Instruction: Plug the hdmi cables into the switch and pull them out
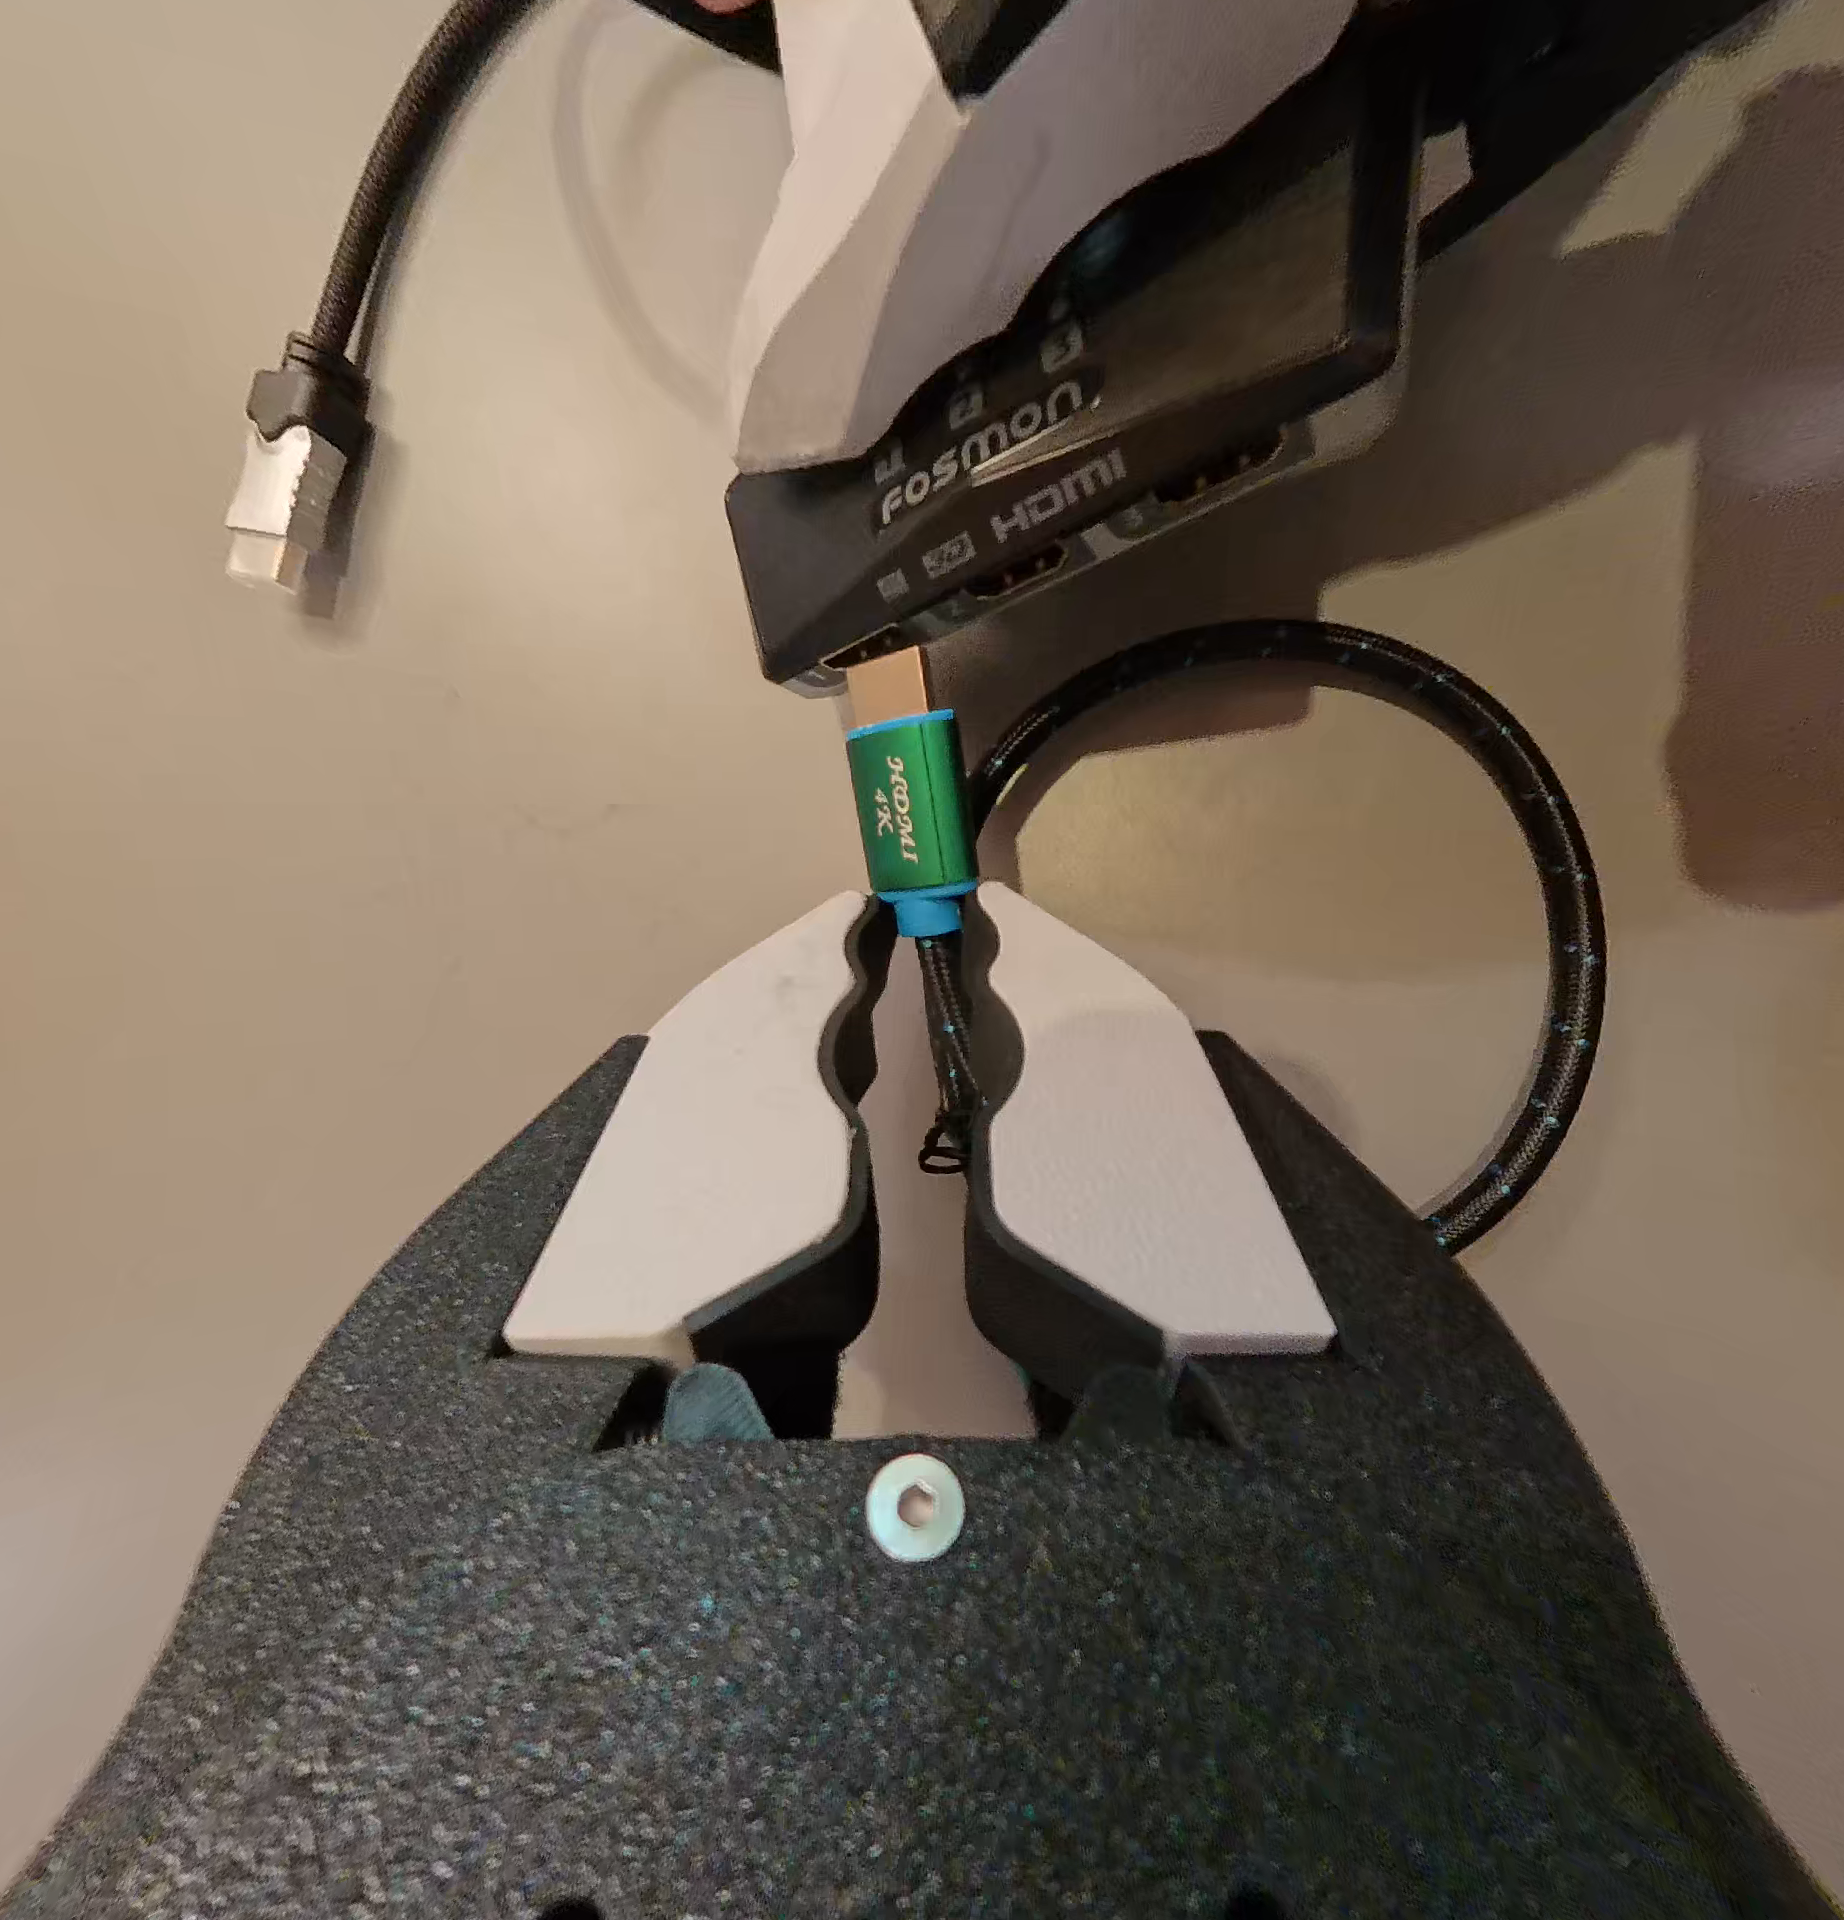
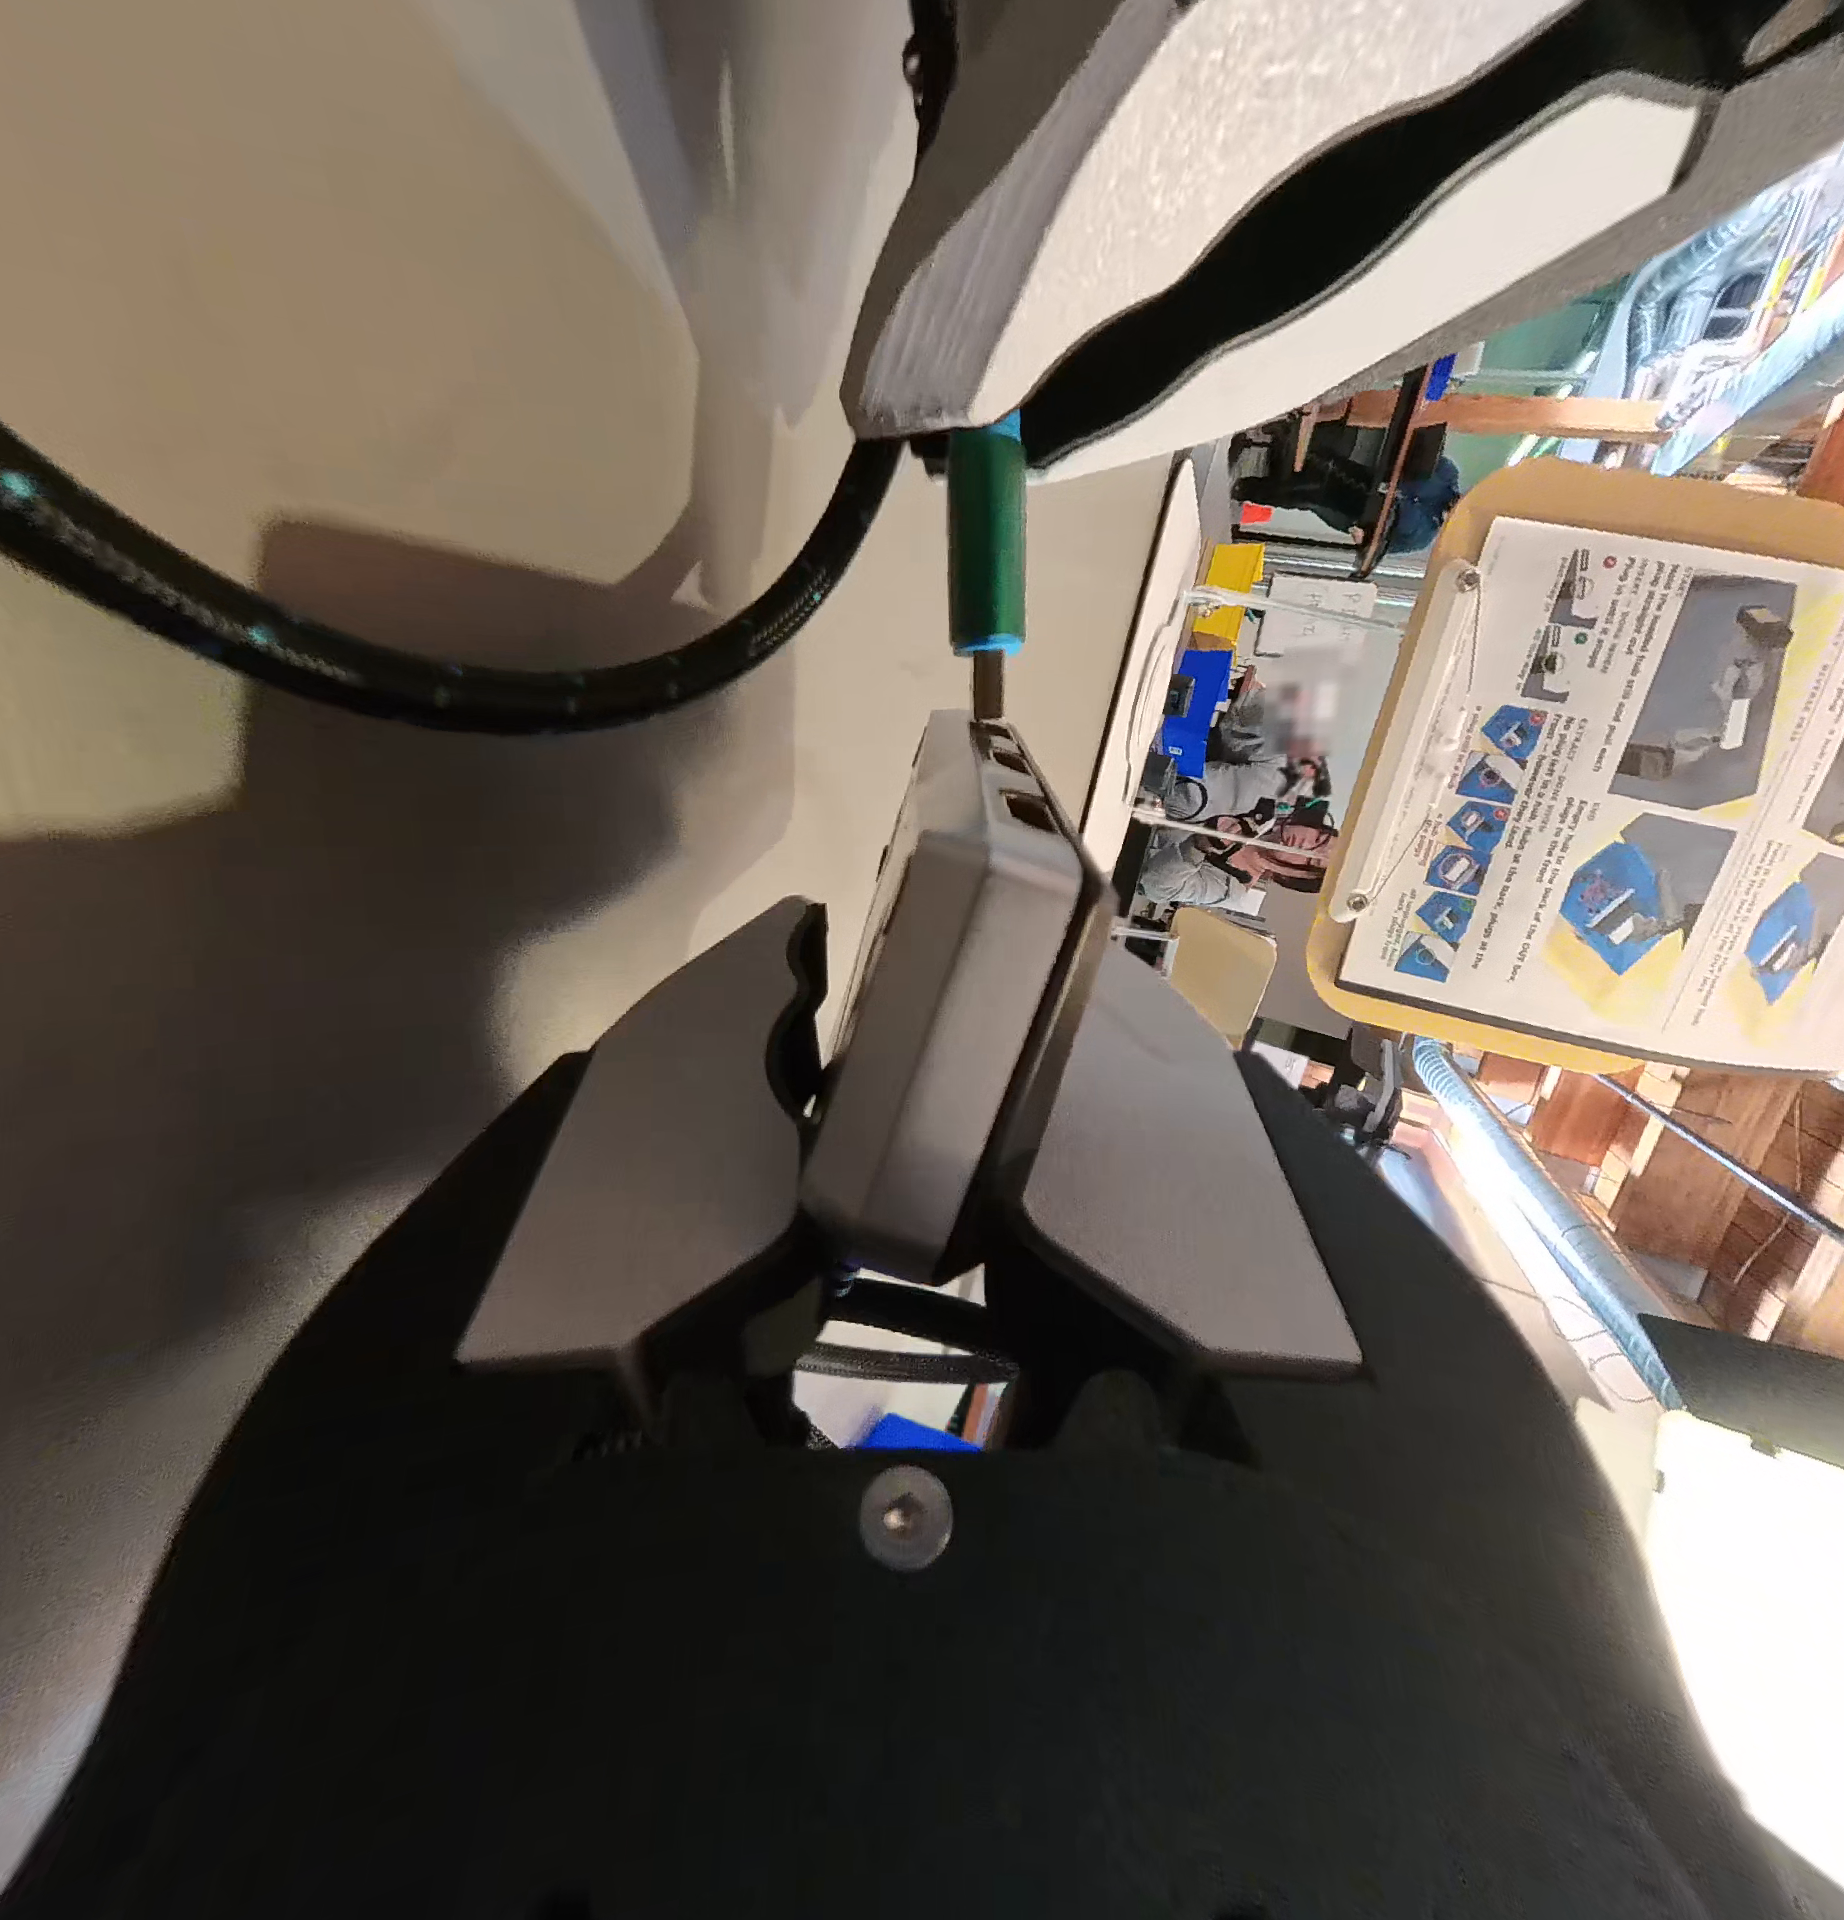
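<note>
We see the left gripper (image 1: 923, 914) pinching a green metal plug (image 1: 905, 810) by its blue collar, gold tip at a port of the black switch box (image 1: 1063, 488). The right gripper (image 2: 933, 1039) clamps that box above the beige table (image 1: 274, 935).

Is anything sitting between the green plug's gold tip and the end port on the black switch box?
Nothing visible. The green plug, gripped at its blue collar by the left claw, has its gold tip already at the end port of the black switch box, which the right claw holds.
</note>
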{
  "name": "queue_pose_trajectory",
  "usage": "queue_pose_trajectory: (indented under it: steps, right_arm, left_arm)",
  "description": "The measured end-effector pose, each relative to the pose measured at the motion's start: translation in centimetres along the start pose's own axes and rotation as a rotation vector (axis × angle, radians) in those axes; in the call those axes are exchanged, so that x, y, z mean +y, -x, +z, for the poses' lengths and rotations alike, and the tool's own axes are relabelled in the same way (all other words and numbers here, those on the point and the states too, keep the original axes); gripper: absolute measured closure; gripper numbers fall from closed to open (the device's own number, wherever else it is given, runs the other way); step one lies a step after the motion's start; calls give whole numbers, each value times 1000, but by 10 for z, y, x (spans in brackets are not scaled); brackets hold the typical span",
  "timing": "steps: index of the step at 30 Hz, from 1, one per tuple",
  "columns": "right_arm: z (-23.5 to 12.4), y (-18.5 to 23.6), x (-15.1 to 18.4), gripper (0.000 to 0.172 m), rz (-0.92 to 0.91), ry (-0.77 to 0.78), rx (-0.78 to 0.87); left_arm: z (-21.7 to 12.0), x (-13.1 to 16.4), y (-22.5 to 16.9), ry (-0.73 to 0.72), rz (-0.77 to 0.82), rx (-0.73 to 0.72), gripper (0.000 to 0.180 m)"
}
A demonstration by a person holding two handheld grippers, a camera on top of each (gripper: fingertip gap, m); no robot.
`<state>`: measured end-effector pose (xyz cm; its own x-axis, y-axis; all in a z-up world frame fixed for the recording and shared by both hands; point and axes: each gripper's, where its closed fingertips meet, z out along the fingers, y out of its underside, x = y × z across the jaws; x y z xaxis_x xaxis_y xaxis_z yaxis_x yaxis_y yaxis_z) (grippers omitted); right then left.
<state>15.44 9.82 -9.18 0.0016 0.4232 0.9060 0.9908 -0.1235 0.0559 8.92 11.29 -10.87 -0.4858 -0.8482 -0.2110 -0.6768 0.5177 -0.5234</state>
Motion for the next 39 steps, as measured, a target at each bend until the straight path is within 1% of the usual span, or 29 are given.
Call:
queue_pose_trajectory:
  steps: [1,2,6,11,16,22,31,39]
  right_arm:
    - [0,1,-1,139,-12,3,-3]
    - [1,2,-1,139,-25,7,-6]
    - [3,4,-6,140,-73,22,-3]
    - [4,4,-6,139,-81,38,-11]
    - [5,1,-6,139,-81,68,4]
    - [8,1,-7,140,-91,67,27]
    - [10,-2,-10,140,-128,54,104]
    - [10,2,-18,140,-146,37,103]
  left_arm:
    - [0,2,-1,13,-1,3,167]
    - [0,4,-1,30,-1,6,170]
    - [0,10,-1,77,-13,4,170]
    - [0,11,1,109,14,-32,170]
    - [-2,13,8,157,105,-132,170]
    - [-1,14,14,196,243,-229,170]
    - [-3,16,19,219,289,-275,170]
    - [0,20,18,279,329,-290,170]
